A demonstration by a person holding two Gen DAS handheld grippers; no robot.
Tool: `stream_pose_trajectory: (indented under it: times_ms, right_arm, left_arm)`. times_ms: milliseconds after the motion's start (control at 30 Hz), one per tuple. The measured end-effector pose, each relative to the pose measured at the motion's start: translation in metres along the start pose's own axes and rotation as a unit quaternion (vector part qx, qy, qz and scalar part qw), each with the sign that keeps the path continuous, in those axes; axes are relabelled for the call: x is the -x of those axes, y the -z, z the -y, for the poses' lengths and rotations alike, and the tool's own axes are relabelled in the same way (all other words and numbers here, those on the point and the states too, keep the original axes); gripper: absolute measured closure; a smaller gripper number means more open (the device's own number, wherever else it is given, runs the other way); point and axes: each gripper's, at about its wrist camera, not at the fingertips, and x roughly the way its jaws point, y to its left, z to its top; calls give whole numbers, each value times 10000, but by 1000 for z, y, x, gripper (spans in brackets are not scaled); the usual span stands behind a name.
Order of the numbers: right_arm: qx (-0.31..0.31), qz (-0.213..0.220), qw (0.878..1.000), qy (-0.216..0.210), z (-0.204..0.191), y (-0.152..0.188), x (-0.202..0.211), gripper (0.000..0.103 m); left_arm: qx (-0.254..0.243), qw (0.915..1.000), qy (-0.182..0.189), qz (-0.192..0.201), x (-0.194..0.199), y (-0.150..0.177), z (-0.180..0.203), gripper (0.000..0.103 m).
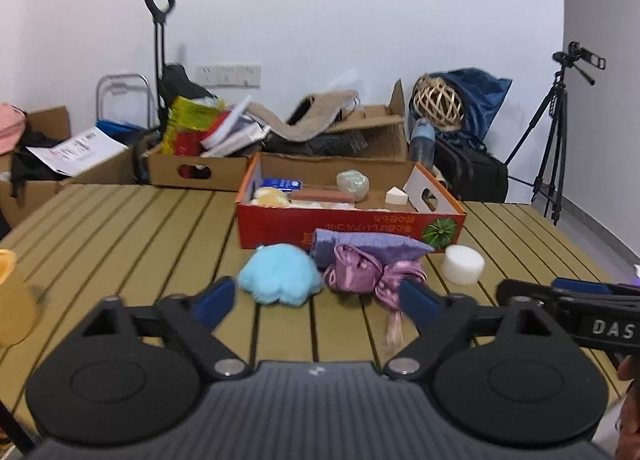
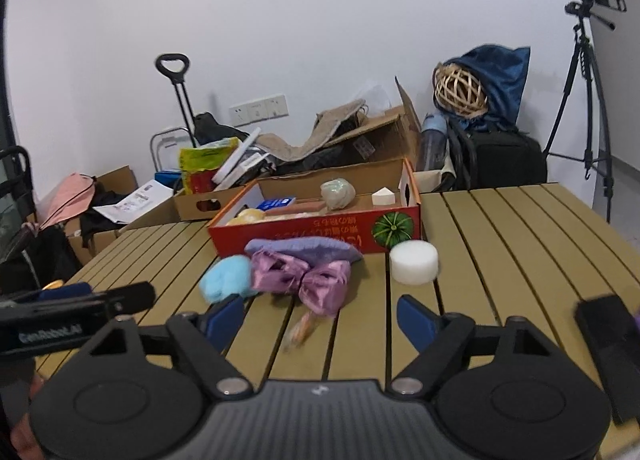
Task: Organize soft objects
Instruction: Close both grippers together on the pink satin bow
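Both jaws of the left gripper (image 1: 316, 302) stand apart with nothing pressed between their blue pads, seen in the left wrist view. Just ahead of them on the slatted table (image 1: 120, 227) lies a light blue plush toy (image 1: 280, 274), and beside it on the right a shiny purple satin bow (image 1: 360, 274) whose ribbon tail trails toward the camera. Behind the bow rests a lavender knitted piece (image 1: 368, 246), against the front wall of a red cardboard box (image 1: 348, 225). A white foam cylinder (image 1: 462, 264) stands to the right, apart from the bow. Inside the box sit a pale green ball (image 1: 352, 181), a white wedge sponge (image 1: 397, 195) and a blue packet (image 1: 282, 183). The right gripper (image 1: 568, 300) shows at the right edge.

Seen from the right wrist, the right gripper (image 2: 320, 318) is likewise spread wide and empty. The satin bow (image 2: 300, 278) lies just ahead, the plush toy (image 2: 226, 278) touching its left side, the knitted piece (image 2: 304, 250) behind, the foam cylinder (image 2: 414, 262) to the right, the box (image 2: 316, 230) beyond. The left gripper (image 2: 80, 302) shows at the left edge; a black phone (image 2: 608, 344) lies at the right.
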Motion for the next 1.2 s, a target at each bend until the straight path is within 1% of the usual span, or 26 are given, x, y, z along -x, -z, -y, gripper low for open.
stream_pose_trajectory:
  times_ms: [67,133,167,200,233,267,300,333,367,400,433,467,500,533,567,600,633,700,800,933,1000,1100,1167,1200]
  right_arm:
    - [-129,-143,9998,-2,7,-11,-36,24]
    - [-214,-348,9991,90,13,-17,-74,27]
    - [-299,-477,9984,84,18,-18,-95,33]
    - [-434,-615,9971,66,23,-19,-112,41]
    - [-609,-764,9952,45,28,-20,-130,45]
    - [-773,-889,9930,23,32,-20,-145,51]
    - [-917,-973,9910,2,36,-20,-158,53]
    - [-1006,-1022,9897,-8,38,-18,-167,53]
    - [-1025,-1016,9895,-35,38,-16,-172,54]
    - [-973,-941,9907,-120,39,-12,-174,56]
    - [-930,-885,9916,-182,39,-8,-177,58]
    - [-943,-864,9915,-228,40,-3,-179,66]
    - [-998,-909,9905,-272,41,-3,-181,73]
    - [-1038,-917,9898,-338,40,-4,-182,77]
    - [-929,-862,9914,-335,38,-6,-181,79]
    - [-728,-814,9936,-298,34,-8,-181,80]
    - [-604,-812,9945,-265,32,-9,-183,81]
    - [-550,-831,9947,-250,30,-9,-184,84]
    - [-486,-827,9950,-263,29,-10,-182,86]
    - [-476,-757,9956,-281,28,-10,-176,89]
    - [-320,-714,9966,-252,23,-10,-171,91]
    - [-278,-686,9967,-327,17,-14,-152,92]
    - [-299,-577,9971,-395,11,-19,-129,92]
    - [-283,-515,9973,-439,7,-20,-117,92]
  left_arm:
    - [-96,9999,-68,-115,-33,-9,2,25]
    - [-225,9992,-91,-317,-67,-15,5,29]
    - [-200,9988,-32,-450,-84,-17,4,31]
    - [-146,9982,67,-583,-97,-18,3,36]
    - [-49,9968,180,-777,-115,-20,1,41]
    - [47,9953,244,-931,-129,-20,0,48]
    - [178,9935,317,-1082,-141,-19,-2,54]
    - [350,9912,405,-1211,-152,-18,-5,58]
    - [515,9887,586,-1282,-160,-16,-8,69]
    - [648,9859,802,-1320,-166,-12,-11,83]
    - [771,9820,980,-1417,-173,-6,-15,88]
    - [877,9779,1019,-1598,-179,0,-17,90]
    - [916,9759,1002,-1708,-182,2,-18,93]
    - [885,9769,1055,-1635,-181,2,-19,93]
    - [814,9790,1064,-1534,-181,2,-19,95]
    - [778,9796,1067,-1514,-183,2,-21,95]
    - [803,9787,1110,-1530,-185,2,-22,96]
    - [919,9763,1180,-1565,-188,3,-29,96]
    - [911,9758,1231,-1558,-188,1,-33,97]
    - [735,9794,1232,-1424,-180,-5,-25,97]
    - [698,9796,1313,-1353,-173,-9,-20,97]
    - [556,9844,1128,-1230,-149,-14,-12,97]
    - [507,9863,1174,-1042,-123,-20,-7,97]
    - [524,9858,1242,-999,-110,-21,-6,97]
